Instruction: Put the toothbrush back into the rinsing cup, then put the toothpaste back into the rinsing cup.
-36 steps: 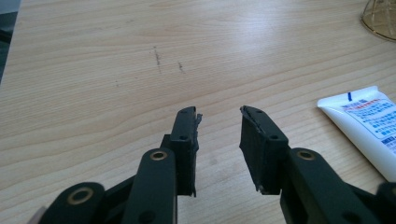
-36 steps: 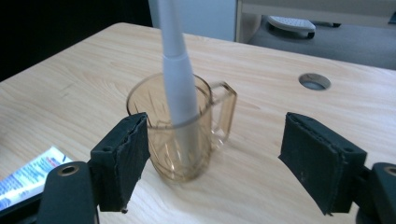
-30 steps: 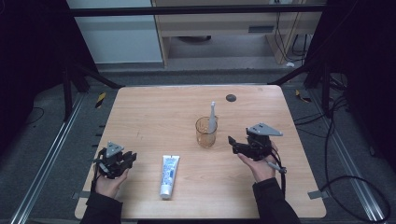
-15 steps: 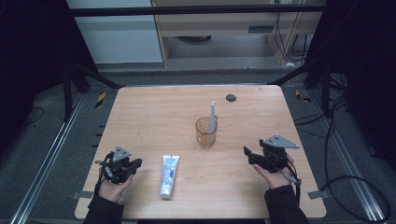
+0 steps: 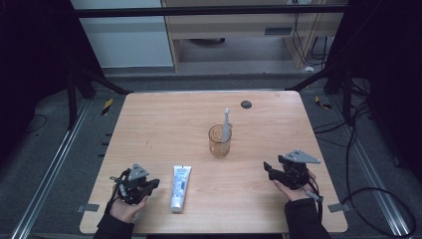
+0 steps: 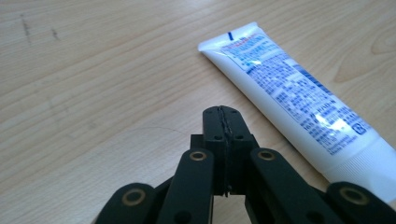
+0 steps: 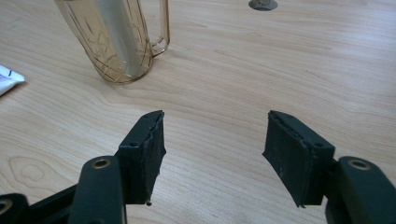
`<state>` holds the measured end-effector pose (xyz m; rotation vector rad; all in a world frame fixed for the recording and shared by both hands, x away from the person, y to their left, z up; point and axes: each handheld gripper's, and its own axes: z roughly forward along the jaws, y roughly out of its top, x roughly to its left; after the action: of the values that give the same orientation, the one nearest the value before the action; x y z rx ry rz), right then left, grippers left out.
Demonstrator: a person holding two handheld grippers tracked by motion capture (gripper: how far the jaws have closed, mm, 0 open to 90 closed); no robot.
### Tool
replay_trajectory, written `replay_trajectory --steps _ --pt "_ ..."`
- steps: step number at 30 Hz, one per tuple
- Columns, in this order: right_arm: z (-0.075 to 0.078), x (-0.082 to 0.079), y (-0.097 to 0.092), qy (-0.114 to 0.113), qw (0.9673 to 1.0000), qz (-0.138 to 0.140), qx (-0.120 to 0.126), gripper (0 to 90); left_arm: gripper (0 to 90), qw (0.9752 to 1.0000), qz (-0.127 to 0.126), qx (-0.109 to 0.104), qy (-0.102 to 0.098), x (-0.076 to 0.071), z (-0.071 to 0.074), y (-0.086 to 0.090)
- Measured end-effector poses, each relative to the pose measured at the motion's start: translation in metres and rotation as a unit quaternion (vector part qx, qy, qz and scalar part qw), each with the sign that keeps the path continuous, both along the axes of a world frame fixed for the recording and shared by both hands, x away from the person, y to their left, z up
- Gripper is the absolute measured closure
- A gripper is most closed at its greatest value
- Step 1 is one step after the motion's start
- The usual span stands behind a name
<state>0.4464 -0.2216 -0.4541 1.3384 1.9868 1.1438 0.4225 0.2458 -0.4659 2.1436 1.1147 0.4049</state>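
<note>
White plastic toothpaste tube lies near me, just right of my left gripper, clenched empty. My right gripper, jaws just narrowing, gapes empty right of the amber glass mug.

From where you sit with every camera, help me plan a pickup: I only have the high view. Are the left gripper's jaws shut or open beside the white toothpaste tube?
Observer: The left gripper is shut, pads pressed together on nothing; the white toothpaste tube lies apart from it.
Operator: And the right gripper?
Observer: The right gripper is open, with bare wooden table between the pads; the jaws have just been closing.
Operator: The amber glass mug, any pattern?
Observer: The amber glass mug has cut diamond lines.
</note>
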Motion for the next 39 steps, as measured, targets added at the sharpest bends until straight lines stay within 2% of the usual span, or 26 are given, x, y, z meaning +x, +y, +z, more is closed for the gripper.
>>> replay_trajectory --steps 8,13,30,39 --pt "-0.004 0.001 0.0 0.005 0.9999 0.003 -0.014 39.7 89.3 0.9989 -0.035 0.019 0.024 -0.007 -0.007 -0.012" --pt "-0.007 0.001 0.0 0.01 0.9997 0.005 -0.021 39.9 89.4 0.9983 -0.044 0.021 0.033 -0.011 -0.01 -0.016" --pt "-0.008 0.001 0.002 0.01 0.9995 0.007 -0.028 39.7 89.4 0.9965 -0.069 0.024 0.041 -0.016 -0.013 -0.026" --pt "-0.009 0.002 0.003 0.015 0.9994 0.006 -0.031 39.6 89.5 0.9965 -0.069 0.025 0.039 -0.017 -0.013 -0.028"
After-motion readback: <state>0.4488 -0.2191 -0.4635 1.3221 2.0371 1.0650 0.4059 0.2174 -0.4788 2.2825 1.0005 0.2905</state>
